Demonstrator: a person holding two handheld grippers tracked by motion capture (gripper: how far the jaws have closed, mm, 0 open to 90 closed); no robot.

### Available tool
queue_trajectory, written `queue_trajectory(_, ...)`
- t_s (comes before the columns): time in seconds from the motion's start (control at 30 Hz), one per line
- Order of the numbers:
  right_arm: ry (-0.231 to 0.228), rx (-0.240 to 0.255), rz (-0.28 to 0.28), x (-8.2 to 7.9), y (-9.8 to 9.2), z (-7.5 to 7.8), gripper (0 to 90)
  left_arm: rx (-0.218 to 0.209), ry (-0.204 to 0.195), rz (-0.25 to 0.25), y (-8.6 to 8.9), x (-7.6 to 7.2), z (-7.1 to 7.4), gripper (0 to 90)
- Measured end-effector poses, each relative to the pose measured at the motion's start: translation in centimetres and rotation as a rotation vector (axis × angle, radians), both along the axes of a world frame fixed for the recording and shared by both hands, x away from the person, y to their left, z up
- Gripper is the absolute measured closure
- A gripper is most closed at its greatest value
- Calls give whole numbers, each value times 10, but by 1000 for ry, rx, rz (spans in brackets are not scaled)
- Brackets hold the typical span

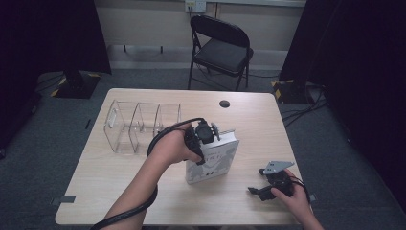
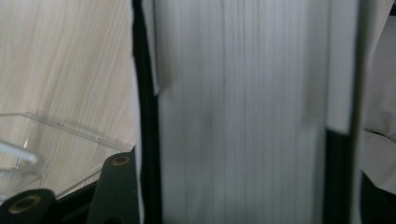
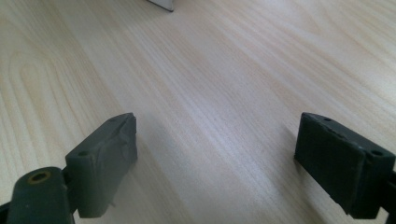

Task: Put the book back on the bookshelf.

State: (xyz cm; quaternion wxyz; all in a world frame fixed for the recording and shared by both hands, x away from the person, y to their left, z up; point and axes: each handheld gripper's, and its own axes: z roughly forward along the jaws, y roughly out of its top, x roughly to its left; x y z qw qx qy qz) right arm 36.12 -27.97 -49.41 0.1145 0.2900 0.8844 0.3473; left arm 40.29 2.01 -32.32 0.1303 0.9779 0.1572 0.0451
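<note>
The left hand-held gripper (image 1: 207, 139) grips the upright book (image 1: 213, 163), next needing the clear rack (image 1: 139, 125); the right hand-held gripper (image 1: 258, 191) rests open.

The room is dim at its edges: black curtains (image 1: 52, 33) on both sides swallow the light, while the wooden table (image 1: 119, 187) sits evenly lit from above, with soft, short shadows under the book (image 1: 213, 165). The high view is slightly soft and low in contrast. In the left gripper view the book's page edges (image 2: 243, 112) are very close, blurred and streaky. The right gripper view is sharper; faint shadows spread under its jaws, and the tabletop shows mild glare.
</note>
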Motion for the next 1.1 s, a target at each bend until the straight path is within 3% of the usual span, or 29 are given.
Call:
queue_trajectory(0.2, -38, 57, -19, -6, -4, -6, 121, 21, 7, 5, -2, 3, -1, 458)
queue_trajectory(0.5, -42, 54, -35, -7, -4, -6, 120, 52, -8, 21, -7, 0, -5, 405)
queue_trajectory(0.6, -42, 55, -35, -7, -4, -6, 120, -2, 39, 62, -4, -1, -7, 377)
queue_trajectory(0.67, -42, 55, -35, -7, -4, -6, 120, -31, 15, 53, -4, -3, -8, 357)
queue_trajectory(0.77, -44, 54, -34, -7, -4, -6, 119, -34, 15, 55, -4, -4, -8, 356)
queue_trajectory(0.9, -48, 57, -35, -7, -3, -7, 119, 15, 15, 49, -7, -6, -7, 378)
queue_trajectory(1.03, -47, 57, -36, -7, -3, -6, 119, 86, -16, 49, -11, -6, -6, 414)
queue_trajectory(1.1, -48, 57, -35, -7, -3, -6, 119, 94, -14, 54, -12, -6, -6, 427)
